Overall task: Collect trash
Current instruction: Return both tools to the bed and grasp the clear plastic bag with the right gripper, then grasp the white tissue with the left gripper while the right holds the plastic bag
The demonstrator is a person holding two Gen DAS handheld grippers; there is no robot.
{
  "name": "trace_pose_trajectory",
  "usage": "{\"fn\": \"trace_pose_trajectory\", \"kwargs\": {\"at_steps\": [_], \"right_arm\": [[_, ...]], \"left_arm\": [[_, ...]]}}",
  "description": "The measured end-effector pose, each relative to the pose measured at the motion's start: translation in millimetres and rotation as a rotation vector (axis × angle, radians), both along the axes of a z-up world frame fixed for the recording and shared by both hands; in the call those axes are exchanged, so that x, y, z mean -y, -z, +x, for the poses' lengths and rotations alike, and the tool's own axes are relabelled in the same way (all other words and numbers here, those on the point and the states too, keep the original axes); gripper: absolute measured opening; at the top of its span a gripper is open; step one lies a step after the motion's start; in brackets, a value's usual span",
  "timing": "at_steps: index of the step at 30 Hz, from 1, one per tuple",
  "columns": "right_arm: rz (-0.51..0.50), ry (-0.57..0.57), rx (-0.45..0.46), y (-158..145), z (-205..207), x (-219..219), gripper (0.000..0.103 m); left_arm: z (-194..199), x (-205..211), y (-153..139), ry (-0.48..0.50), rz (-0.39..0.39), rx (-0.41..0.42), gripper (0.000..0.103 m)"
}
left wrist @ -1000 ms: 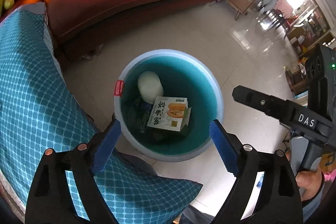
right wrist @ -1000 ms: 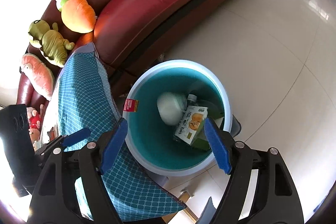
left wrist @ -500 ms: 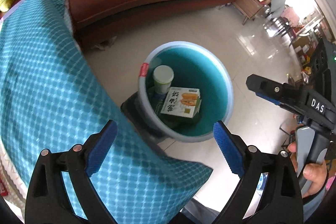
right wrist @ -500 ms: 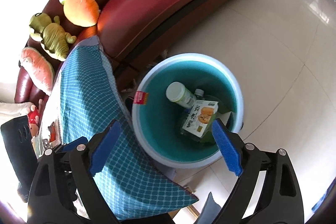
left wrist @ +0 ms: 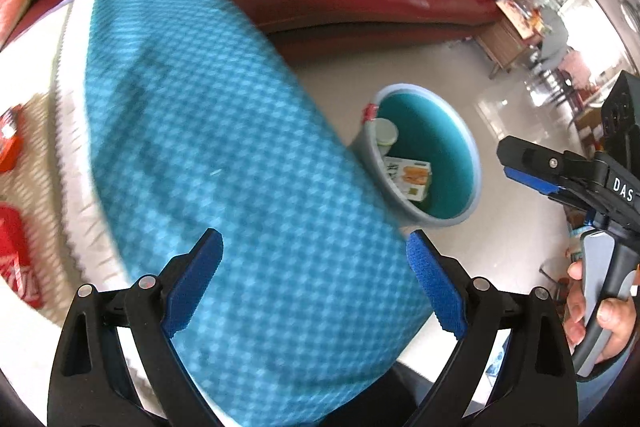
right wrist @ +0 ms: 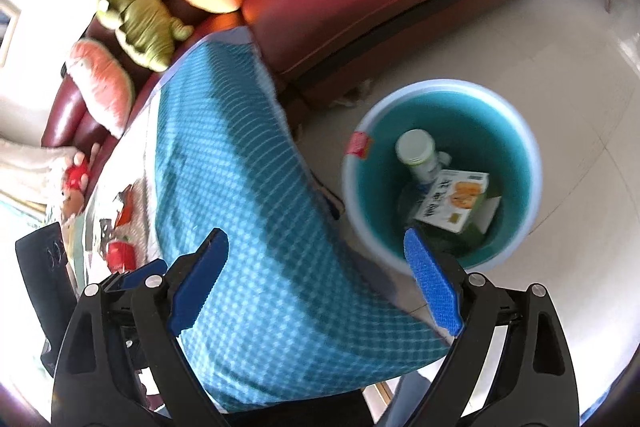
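Both my left gripper (left wrist: 314,285) and right gripper (right wrist: 316,283) are spread, empty; bin (right wrist: 536,163) already holds trash; I should sweep over the table (left wrist: 40,155), approaching the red wrapper (left wrist: 16,259) squarely

The white letters "DAS" stand on the black body of the right gripper (left wrist: 560,173), at the right edge of the left wrist view. The carton (right wrist: 454,201) in the bin (right wrist: 516,247) bears printed characters too small to read.
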State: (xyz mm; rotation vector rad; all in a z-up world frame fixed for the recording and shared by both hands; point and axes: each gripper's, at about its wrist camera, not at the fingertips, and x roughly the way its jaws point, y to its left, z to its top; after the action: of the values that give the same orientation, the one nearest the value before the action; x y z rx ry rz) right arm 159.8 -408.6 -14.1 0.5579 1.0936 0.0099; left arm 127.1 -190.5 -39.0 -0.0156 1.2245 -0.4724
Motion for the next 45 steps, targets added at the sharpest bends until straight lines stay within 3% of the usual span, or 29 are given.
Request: {"fn": "trace_pose_trajectory", "kwargs": {"at_steps": [17, 26, 35, 40, 42, 45], "right_arm": [[-0.056, -0.349, -0.065, 9, 1, -185, 0.086], [-0.081, -0.601, -0.13, 31, -17, -300, 0.086], [-0.094, -0.72, -0.199, 68, -26, -368, 0.086], [-0.122, -0.716, -0.152, 75, -26, -373, 0.085], [-0.116, -0.711, -0.138, 76, -27, -368, 0.076], [-0.07, -0.701, -0.12, 73, -27, -361, 0.053]], "left_arm": [[-53, -197, -33, -0.256, -0.019, 0.1, 0.093], [-84, -283, -26, -0.399, -0.059, 0.109, 0.093], [-105, -329, 3, -0.497, -0.078, 0.04, 0.093], [-105, -331, 11, -0.516, -0.082, 0.014, 0.093], [-104, -327, 13, -0.516, -0.083, 0.008, 0.093], [-101, -315, 14, -0.506, -0.083, 0.012, 0.093]]}}
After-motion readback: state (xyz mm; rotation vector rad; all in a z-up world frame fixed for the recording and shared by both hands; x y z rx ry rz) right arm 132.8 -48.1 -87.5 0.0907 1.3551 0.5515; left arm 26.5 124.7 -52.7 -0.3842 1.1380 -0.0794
